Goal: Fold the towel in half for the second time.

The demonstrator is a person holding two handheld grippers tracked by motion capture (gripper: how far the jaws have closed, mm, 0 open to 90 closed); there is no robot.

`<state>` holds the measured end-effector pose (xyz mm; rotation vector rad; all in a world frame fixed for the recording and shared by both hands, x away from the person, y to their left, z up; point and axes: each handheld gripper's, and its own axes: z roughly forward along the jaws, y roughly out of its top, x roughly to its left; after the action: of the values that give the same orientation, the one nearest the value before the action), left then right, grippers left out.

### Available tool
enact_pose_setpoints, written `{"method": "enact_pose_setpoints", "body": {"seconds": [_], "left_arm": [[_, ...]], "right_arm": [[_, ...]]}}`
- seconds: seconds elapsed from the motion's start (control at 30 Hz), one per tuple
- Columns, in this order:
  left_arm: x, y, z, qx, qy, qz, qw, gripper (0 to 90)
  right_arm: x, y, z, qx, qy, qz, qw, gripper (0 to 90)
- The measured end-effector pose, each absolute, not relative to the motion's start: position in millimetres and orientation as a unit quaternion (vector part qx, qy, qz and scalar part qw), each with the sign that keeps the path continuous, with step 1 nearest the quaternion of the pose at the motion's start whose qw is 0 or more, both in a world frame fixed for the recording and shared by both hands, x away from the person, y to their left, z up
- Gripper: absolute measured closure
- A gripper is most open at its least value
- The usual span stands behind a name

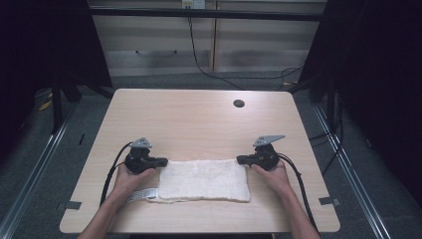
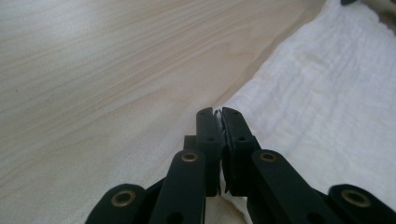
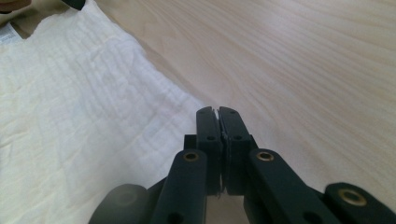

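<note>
- A white folded towel [image 1: 205, 180] lies flat in the lower middle of the high view, near the front edge of the light wooden table [image 1: 199, 119], as a long rectangle running left to right.
- The left gripper [image 1: 162, 162] sits at the towel's upper left corner; in the left gripper view its jaws are pressed together with a thin sliver of white cloth between them, so it is pinching that corner.
- The right gripper [image 1: 241, 160] sits at the upper right corner. Its jaws are likewise closed, and they seem to nip the towel's edge, though the cloth between them is hard to make out.
- A label tag [image 1: 143, 194] pokes out at the towel's lower left.
- Judging from this, the towel is already folded at least once and both far corners are held; what looks left is bringing that far edge over towards the near edge for another fold, then letting go.
</note>
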<state>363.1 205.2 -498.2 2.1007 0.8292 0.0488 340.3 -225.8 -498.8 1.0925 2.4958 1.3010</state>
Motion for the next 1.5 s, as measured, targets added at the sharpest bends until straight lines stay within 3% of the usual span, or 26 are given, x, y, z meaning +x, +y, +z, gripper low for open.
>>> {"method": "enact_pose_setpoints", "body": {"seconds": [0.7, 0.87, 1.17, 1.5], "left_arm": [[363.6, 208.8, -466.1, 0.8, 0.33, 0.019, 0.5, 87.1], [368.1, 202.1, -460.3, 0.821, 0.327, 0.033, 0.466, 87.2], [366.3, 200.6, -477.6, 0.804, 0.343, 0.015, 0.486, 87.2], [362.7, 202.0, -476.0, 0.807, 0.342, 0.029, 0.481, 87.3]], "right_arm": [[341.2, -238.0, -471.2, 0.356, 0.802, 0.473, 0.084, 88.6], [341.3, -243.0, -465.8, 0.36, 0.799, 0.474, 0.09, 88.6], [337.6, -239.5, -459.1, 0.349, 0.803, 0.474, 0.096, 88.7], [317.7, -239.5, -451.4, 0.328, 0.807, 0.481, 0.104, 88.7]]}}
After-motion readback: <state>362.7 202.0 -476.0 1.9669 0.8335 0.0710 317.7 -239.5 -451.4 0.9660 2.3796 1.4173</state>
